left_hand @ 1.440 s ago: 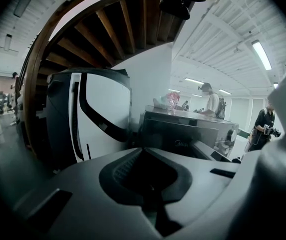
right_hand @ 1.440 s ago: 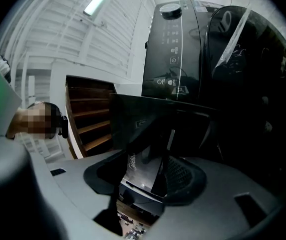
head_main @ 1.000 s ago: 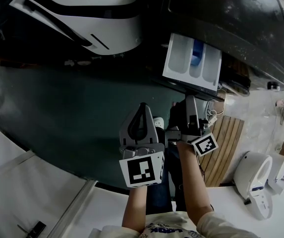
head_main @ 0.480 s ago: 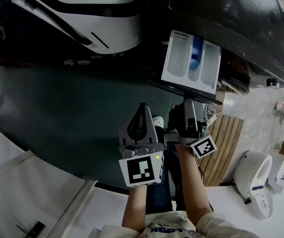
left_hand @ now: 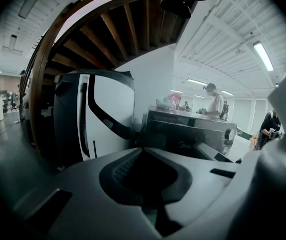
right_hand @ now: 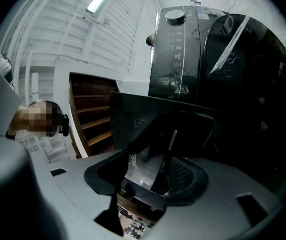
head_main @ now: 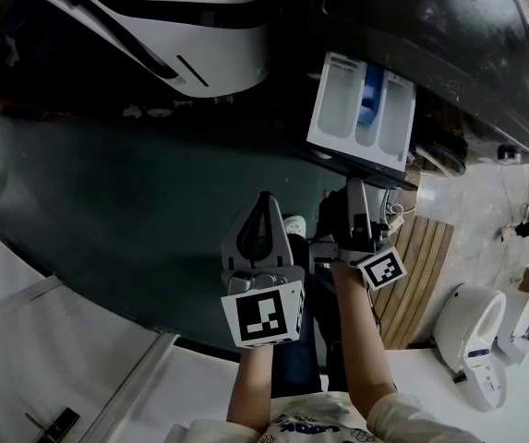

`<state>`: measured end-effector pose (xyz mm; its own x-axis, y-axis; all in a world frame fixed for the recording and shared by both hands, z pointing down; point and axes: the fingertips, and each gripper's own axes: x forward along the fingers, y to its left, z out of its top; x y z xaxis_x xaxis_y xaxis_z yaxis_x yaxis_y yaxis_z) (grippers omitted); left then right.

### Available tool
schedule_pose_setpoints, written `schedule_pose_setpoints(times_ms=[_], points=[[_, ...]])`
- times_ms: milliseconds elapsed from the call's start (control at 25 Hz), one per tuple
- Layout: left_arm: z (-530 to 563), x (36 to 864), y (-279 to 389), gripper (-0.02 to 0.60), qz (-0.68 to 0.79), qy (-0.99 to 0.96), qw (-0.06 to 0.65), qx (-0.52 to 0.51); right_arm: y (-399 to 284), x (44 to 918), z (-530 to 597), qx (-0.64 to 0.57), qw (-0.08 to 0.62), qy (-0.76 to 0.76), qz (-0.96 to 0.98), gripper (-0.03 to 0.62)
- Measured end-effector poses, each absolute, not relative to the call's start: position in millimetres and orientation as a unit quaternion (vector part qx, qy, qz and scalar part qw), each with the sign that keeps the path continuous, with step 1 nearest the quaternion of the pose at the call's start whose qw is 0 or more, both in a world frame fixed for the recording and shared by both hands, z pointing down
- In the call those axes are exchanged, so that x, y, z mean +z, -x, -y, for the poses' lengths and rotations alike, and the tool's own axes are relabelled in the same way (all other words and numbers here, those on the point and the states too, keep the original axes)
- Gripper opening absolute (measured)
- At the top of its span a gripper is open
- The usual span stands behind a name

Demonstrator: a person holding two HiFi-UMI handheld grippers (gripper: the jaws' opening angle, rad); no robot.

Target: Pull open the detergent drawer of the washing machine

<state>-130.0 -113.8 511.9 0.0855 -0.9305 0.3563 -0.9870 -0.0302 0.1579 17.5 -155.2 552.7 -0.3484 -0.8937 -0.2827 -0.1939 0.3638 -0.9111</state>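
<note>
- Currently the right gripper (head_main: 356,186) has its jaws set wide and just closing in, clamped on the glossy dark front of the detergent drawer (head_main: 342,109).
- Left gripper (head_main: 266,197): jaws pressed together, empty, apart from the machine.
- Drawer: smooth white plastic, 3 troughs, a blue insert (head_main: 367,100), standing pulled out of the dark washing machine (head_main: 430,26).
- Both forearms reach forward side by side, with the right gripper ahead of the left.

I note: detergent drawer (head_main: 338,109) white, its insert (head_main: 368,100) blue; washing machine (head_main: 430,26) glossy black; floor (head_main: 107,201) dark green.
</note>
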Motion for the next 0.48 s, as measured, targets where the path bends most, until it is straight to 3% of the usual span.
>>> schedule_pose_setpoints(times_ms=[480], points=[[99.9, 493.0, 144.9, 0.014, 0.687, -0.702, 0.160, 0.093, -2.5, 555.6, 150.2, -0.416, 0.320, 0.408, -0.747, 0.281]])
